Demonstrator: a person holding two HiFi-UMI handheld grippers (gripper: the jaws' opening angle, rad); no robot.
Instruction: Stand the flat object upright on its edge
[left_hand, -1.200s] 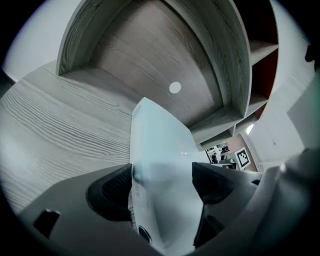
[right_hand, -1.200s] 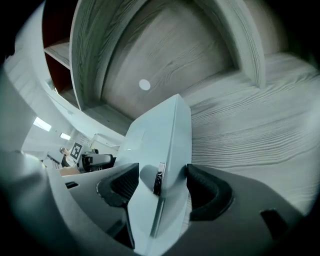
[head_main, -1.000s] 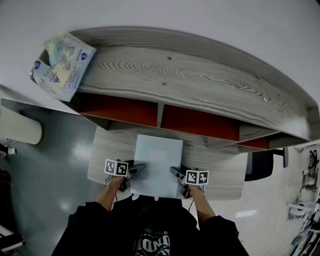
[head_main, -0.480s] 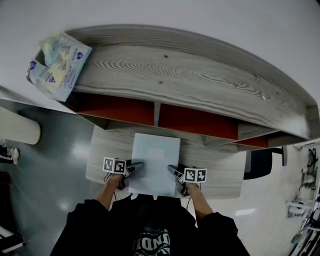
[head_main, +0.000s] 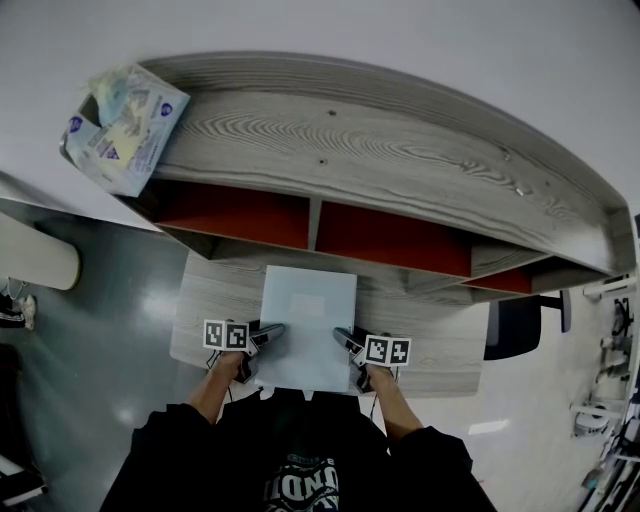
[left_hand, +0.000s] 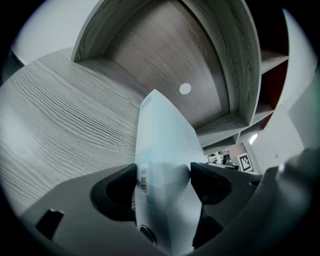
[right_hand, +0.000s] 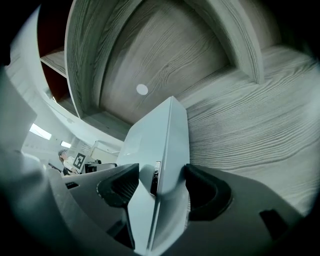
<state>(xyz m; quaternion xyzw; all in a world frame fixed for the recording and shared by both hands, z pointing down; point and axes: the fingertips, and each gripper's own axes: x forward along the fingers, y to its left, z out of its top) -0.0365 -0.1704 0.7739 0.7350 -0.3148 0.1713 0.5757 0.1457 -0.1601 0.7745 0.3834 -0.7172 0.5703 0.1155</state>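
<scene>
A grey wood-grain shelf unit (head_main: 400, 150) spans the back of the desk, with two red-backed compartments (head_main: 240, 215) under its top board; below them lies the worktop (head_main: 215, 300) in the same grain. The flat box (head_main: 307, 325), pale blue and square, sits at the middle of the worktop, its near edge at the worktop's front edge and its far edge close under the compartments; whether it rests flat or is raised a little cannot be told. A crinkled printed packet (head_main: 125, 125) lies on the left end of the unit's top board, overhanging its corner. The left gripper (head_main: 268, 333) clamps the box's left edge; its jaws have just been closing, and in the left gripper view both pads press the box (left_hand: 162, 135) from either side. The right gripper (head_main: 345, 338) clamps the right edge likewise, pads tight on the box (right_hand: 160, 130). A small barcode label (left_hand: 143, 179) sits on the box's edge beside the left pad.
</scene>
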